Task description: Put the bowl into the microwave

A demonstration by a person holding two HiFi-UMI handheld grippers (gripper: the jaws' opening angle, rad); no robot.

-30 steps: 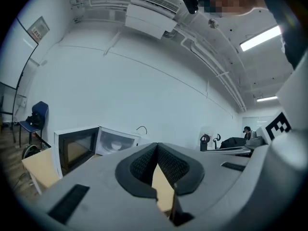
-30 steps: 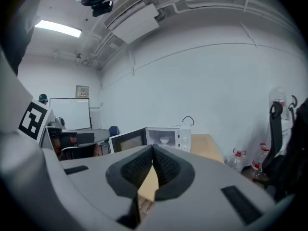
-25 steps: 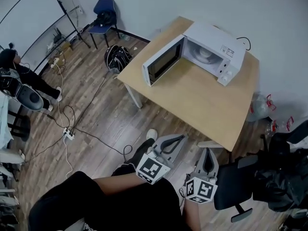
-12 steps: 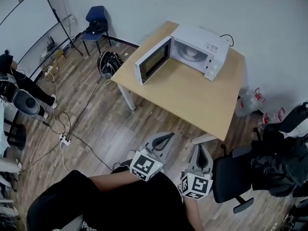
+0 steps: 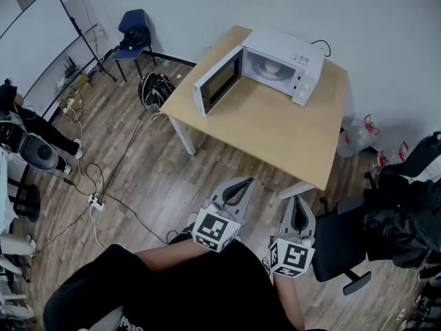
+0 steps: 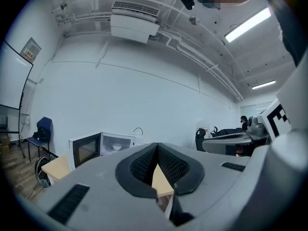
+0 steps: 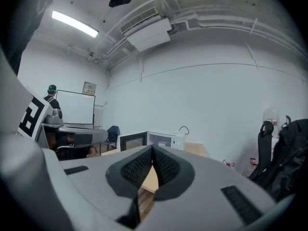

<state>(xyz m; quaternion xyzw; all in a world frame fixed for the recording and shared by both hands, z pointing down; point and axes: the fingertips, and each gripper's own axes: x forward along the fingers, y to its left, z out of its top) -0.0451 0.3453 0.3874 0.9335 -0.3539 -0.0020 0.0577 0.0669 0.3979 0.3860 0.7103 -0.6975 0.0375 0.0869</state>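
The white microwave [image 5: 279,64] stands at the far side of the wooden table [image 5: 275,126], its door [image 5: 217,81] swung wide open to the left. A pale bowl [image 5: 270,66] sits inside its cavity; the left gripper view shows the bowl [image 6: 116,147] in there too. My left gripper [image 5: 246,181] and right gripper [image 5: 301,200] hover side by side over the floor, short of the table's near edge. Both point level toward the microwave. The pads of each are pressed together with nothing between them, as the left gripper [image 6: 157,146] and right gripper [image 7: 152,149] show in their own views.
A black office chair [image 5: 342,243] and a heap of dark bags [image 5: 406,212] stand right of my right gripper. Cables and a power strip [image 5: 96,203] cross the wooden floor at left. A backpack [image 5: 156,88] and blue chair [image 5: 136,28] lie beyond the table's left corner; a person [image 5: 21,109] stands far left.
The table and microwave now sit a little higher and farther off in the head view. Both grippers have drifted slightly and stay shut and empty.
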